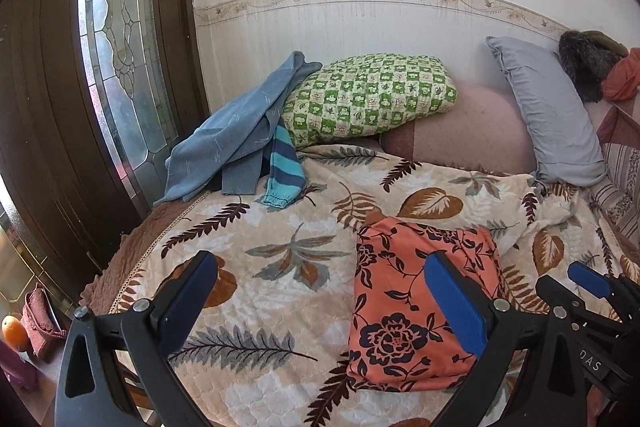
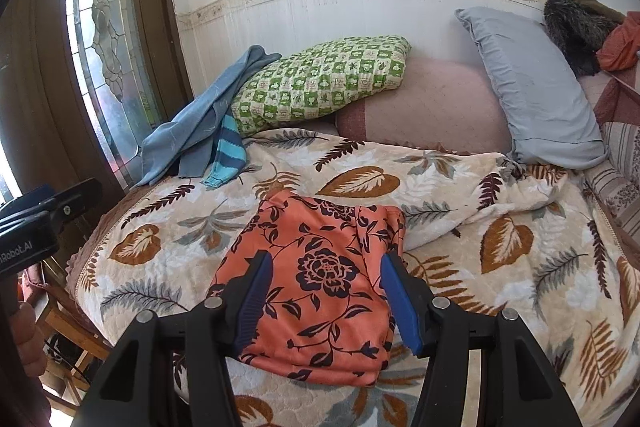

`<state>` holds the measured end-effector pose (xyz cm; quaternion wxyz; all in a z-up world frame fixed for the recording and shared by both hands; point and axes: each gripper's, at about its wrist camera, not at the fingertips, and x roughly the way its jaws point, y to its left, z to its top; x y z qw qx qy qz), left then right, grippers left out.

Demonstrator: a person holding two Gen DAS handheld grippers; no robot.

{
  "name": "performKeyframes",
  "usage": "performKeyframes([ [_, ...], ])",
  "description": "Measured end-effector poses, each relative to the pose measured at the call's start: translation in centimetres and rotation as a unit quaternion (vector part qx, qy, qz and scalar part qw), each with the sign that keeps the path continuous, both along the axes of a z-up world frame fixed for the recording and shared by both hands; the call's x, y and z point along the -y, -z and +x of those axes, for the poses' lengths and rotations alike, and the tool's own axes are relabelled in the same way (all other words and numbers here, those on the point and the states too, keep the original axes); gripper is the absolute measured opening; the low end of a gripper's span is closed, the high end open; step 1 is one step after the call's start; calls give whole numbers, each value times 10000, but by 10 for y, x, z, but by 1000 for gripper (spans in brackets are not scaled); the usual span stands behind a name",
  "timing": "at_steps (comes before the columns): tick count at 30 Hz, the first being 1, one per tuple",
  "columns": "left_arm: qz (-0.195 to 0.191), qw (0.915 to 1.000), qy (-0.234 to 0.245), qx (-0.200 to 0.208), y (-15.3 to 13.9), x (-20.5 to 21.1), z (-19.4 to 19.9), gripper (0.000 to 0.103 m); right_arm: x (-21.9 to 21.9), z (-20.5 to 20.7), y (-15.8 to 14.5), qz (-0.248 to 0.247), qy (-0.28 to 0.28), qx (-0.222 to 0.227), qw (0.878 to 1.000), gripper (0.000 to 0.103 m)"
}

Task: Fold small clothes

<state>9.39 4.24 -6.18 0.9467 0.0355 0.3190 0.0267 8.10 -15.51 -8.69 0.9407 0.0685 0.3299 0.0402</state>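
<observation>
Lying folded on the leaf-print blanket [image 2: 460, 187] of the bed, the orange floral garment [image 2: 320, 283] sits beneath both claws; the left claw [image 1: 320, 303] and right claw [image 2: 324, 299] gape wide, empty. Careless nudging could probably undo its folds.

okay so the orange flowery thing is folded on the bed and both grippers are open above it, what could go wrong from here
1. The folded orange floral garment lies on a soft, rumpled leaf-print blanket; a closing right gripper might pinch blanket along with cloth.
2. Lifting by a single edge could let the fold fall open.
3. The left gripper hovers close beside the right one, so they might bump while reaching for the unfolded blue clothes near the green pillow.
</observation>
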Motion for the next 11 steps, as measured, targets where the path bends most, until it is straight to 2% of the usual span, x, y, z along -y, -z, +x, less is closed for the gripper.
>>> performKeyframes([
  [9, -185, 9995, -19, -264, 33, -16, 53, 103, -12, 46, 29, 84, -52, -322, 9994, 60],
  [11, -217, 9989, 3, -424, 47, -20, 71, 103, -8, 54, 35, 90, -58, -335, 9994, 60],
])
